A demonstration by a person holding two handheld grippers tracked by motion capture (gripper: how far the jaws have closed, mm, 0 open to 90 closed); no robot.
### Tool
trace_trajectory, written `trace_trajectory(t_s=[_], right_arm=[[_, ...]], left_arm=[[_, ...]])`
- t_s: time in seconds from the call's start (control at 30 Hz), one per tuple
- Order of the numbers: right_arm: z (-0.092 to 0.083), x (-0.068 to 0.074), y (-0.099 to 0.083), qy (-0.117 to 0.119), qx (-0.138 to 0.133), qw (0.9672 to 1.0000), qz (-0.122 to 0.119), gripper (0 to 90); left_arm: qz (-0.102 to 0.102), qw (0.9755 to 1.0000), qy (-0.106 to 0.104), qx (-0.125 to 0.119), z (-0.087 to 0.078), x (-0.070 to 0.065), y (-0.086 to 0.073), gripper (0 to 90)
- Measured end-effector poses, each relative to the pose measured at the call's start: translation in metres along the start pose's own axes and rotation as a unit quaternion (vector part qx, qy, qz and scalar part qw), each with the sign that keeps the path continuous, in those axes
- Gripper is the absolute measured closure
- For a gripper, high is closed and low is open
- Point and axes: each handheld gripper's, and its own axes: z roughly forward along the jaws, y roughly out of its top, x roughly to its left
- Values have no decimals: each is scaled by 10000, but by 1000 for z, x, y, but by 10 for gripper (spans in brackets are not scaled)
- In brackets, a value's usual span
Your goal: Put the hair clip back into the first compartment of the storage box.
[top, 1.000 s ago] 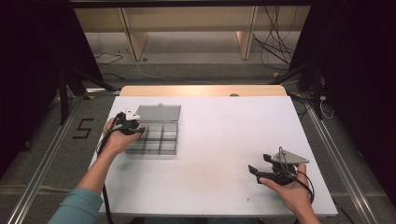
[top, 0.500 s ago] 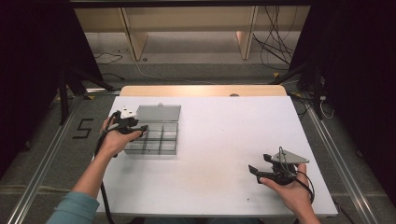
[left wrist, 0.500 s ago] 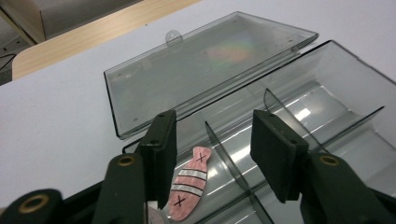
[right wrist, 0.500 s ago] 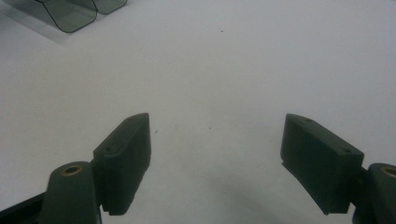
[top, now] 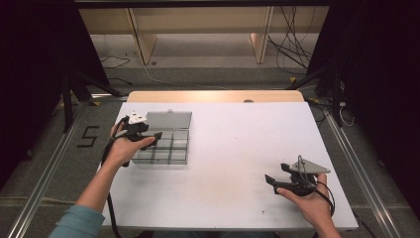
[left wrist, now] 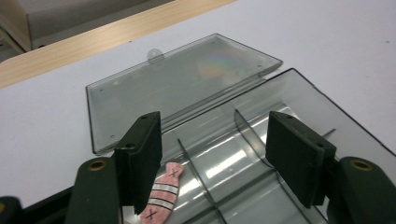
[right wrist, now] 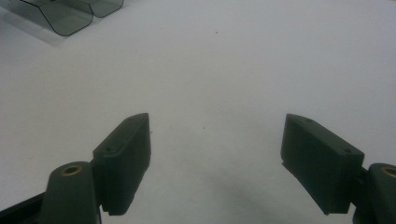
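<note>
A clear smoky plastic compartment box [top: 166,148] [left wrist: 261,154] lies on the white table's left side, its lid [top: 169,120] [left wrist: 177,84] folded open flat behind it. A small pink striped piece [left wrist: 163,192] rests in a near compartment, just under my left jaw. My left gripper [top: 154,137] [left wrist: 217,158] hovers over the box's left part. Its jaws have just been opening and nothing is pressed between them. Near the front right of the table, my right gripper [top: 273,181] [right wrist: 217,158] stands open over bare table top.
The white table [top: 237,148] has a wooden strip [top: 213,96] along its far edge. A corner of the box [right wrist: 70,16] shows at the top left of the right gripper view. Shelving and cables sit on the floor beyond.
The left gripper's jaws have spread apart and the hand has risen a little over the box. The right hand has stayed where it was.
</note>
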Motion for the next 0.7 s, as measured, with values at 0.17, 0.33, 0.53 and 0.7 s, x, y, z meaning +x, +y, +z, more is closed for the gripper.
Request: trace_trajectory(t_s=[0.17,0.33,0.53,0.7], right_arm=[[-1,-2,0,-14,7,10000,3,252],[-3,-5,-2,-46,5,10000,26,251],[-6,-8,-4,-54,13,10000,63,251],[-4,-7,-4,-19,51,10000,18,250]], left_arm=[[49,9993,-336,-169,-10,-19,-1,316],[217,9969,-713,-256,-16,-51,-14,288],[514,9934,-971,-332,-28,-81,-35,265],[595,9929,-947,-398,-40,-93,-61,236]])
